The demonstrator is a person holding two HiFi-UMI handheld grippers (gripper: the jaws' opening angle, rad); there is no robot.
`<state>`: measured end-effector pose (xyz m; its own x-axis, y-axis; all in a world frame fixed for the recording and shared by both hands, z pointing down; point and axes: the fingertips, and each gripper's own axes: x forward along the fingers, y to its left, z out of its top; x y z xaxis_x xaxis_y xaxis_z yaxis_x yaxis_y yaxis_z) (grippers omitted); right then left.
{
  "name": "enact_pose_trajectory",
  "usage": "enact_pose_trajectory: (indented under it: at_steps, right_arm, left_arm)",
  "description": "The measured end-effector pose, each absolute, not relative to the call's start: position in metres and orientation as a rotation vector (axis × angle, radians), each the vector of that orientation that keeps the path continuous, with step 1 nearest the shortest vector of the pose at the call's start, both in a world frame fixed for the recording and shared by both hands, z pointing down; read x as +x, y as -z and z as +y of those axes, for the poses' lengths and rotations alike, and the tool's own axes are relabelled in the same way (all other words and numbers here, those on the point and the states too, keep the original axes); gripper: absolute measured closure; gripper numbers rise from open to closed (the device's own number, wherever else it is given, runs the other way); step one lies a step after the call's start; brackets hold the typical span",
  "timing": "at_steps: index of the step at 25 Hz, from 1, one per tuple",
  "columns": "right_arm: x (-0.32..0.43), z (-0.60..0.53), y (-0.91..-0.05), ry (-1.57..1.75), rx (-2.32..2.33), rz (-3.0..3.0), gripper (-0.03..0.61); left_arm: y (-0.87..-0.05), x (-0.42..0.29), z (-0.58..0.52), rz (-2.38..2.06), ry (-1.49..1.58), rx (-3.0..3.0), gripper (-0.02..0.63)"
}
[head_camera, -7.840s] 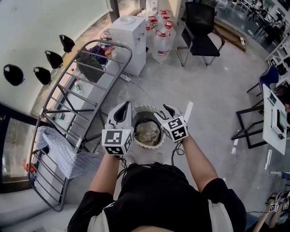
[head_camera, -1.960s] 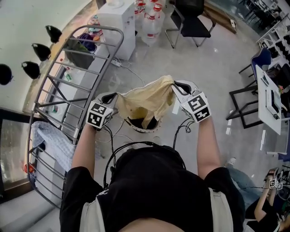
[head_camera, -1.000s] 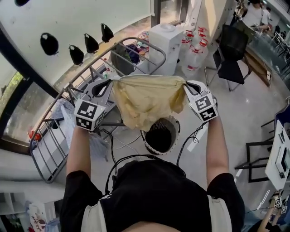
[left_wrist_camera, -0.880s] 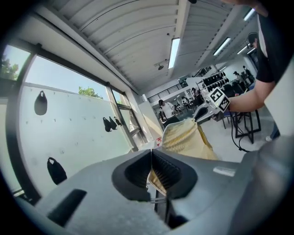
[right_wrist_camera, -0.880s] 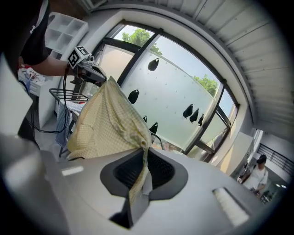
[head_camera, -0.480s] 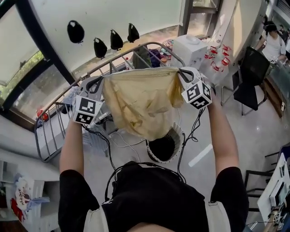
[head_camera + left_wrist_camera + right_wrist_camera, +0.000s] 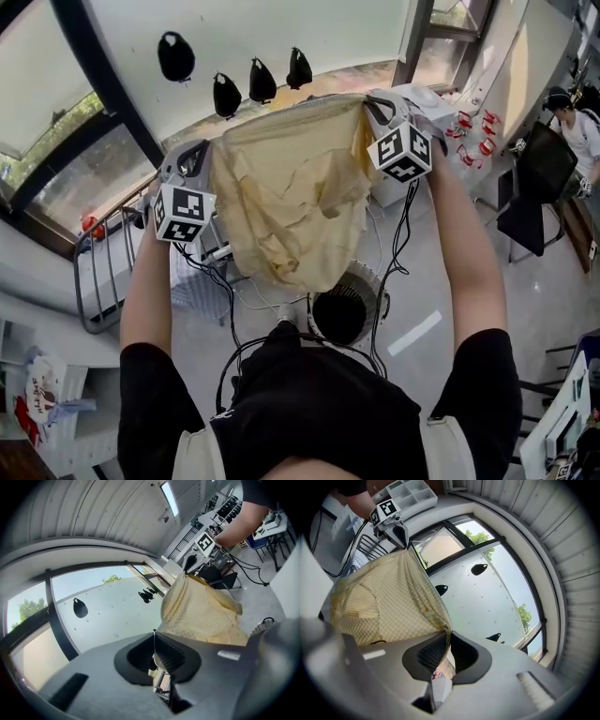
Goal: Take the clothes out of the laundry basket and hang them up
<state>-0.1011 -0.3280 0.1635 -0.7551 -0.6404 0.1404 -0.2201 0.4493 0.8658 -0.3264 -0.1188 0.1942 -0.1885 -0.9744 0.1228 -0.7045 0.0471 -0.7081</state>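
Observation:
A pale yellow checked garment [image 7: 291, 197] hangs stretched between my two grippers, held up at chest height. My left gripper [image 7: 201, 152] is shut on its left top corner and my right gripper [image 7: 371, 103] on its right top corner. In the left gripper view the cloth [image 7: 201, 616] runs from the pinched jaws [image 7: 153, 635] to the other gripper [image 7: 190, 564]. The right gripper view shows the same: the fabric [image 7: 384, 606] is nipped at my right gripper [image 7: 447, 634]. The round white laundry basket [image 7: 367, 281] stands on the floor below the hem, and its inside looks dark.
A grey metal drying rack [image 7: 103, 281] stands at the left below the window, with a blue checked cloth [image 7: 192, 281] on it. Cables trail on the floor by the basket. A black chair [image 7: 530, 183], water bottles [image 7: 469, 127] and a person [image 7: 567, 103] are at the right.
Both grippers have lifted the yellow garment higher and carried it toward the window wall, spread wider. The basket now shows below the hem.

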Motion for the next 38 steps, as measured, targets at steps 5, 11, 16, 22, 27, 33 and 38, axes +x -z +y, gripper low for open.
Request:
enact_pose_trajectory:
  at_steps: [5, 11, 16, 22, 27, 33, 38]
  right_arm:
    - [-0.162, -0.38, -0.131, 1.345, 0.718, -2.207, 0.534]
    - [-0.25, -0.437, -0.107, 1.353, 0.741, -2.213, 0.534]
    - [-0.32, -0.474, -0.115, 1.309, 0.707, -2.218, 0.534]
    - [-0.379, -0.511, -0.163, 1.204, 0.641, -2.188, 0.534]
    - [-0.403, -0.53, -0.238, 1.119, 0.541, -2.124, 0.532]
    - [-0.408, -0.541, -0.314, 0.947, 0.464, -2.122, 0.531]
    - [-0.405, -0.538, -0.367, 0.819, 0.413, -2.119, 0.529]
  left_arm:
    - [-0.178, -0.376, -0.162, 1.96, 0.917, -1.632, 0.597]
    - [-0.17, -0.454, -0.214, 1.987, 0.946, -1.608, 0.597]
    - [-0.177, -0.522, -0.249, 2.047, 0.946, -1.616, 0.595]
    - [-0.222, -0.574, -0.281, 2.08, 1.0, -1.695, 0.595]
    - [-0.286, -0.597, -0.298, 2.117, 1.037, -1.866, 0.595]
    - [-0.358, -0.595, -0.31, 2.131, 1.092, -2.039, 0.595]
    - [-0.406, -0.591, -0.311, 2.153, 1.137, -2.137, 0.595]
